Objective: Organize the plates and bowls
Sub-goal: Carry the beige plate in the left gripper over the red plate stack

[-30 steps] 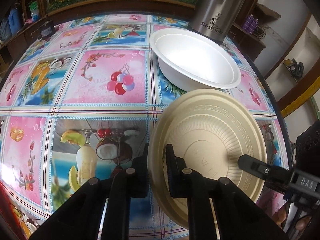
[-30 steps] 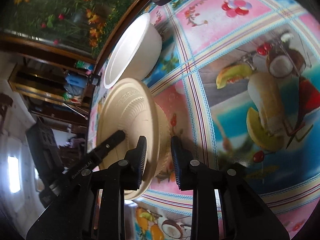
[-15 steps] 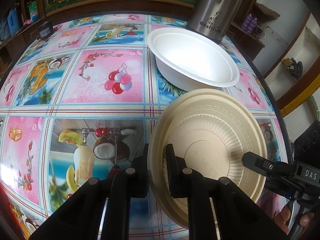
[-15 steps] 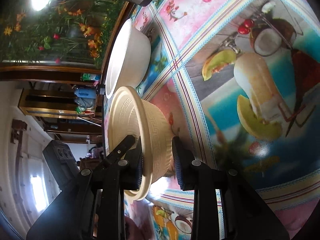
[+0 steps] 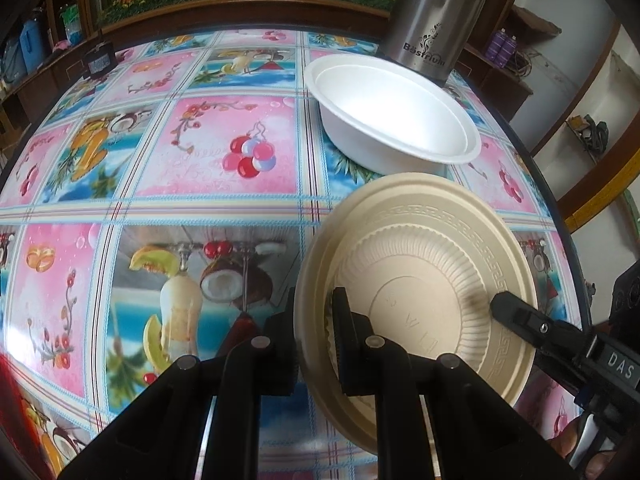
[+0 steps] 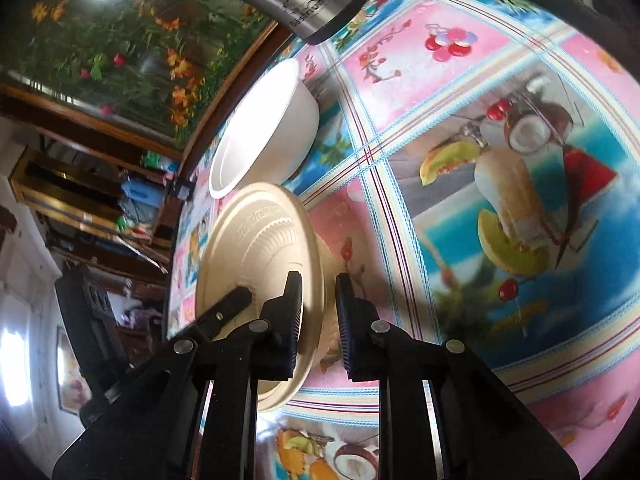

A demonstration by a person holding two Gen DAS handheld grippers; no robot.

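Fruit-print vinyl counter [image 5: 224, 148] fills frame. Beige ribbed plastic bowl [image 5: 420, 272] lower right, tilted; left tool [image 5: 314, 322] clamped on its near rim, right tool [image 6: 318, 304], jaws just closing, clamps the opposite rim. White foam bowl [image 5: 392, 116] upper right, beside steel flask [image 5: 432, 16].

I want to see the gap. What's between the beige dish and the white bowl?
Nothing: the left wrist view shows only tablecloth between the beige dish and white bowl.
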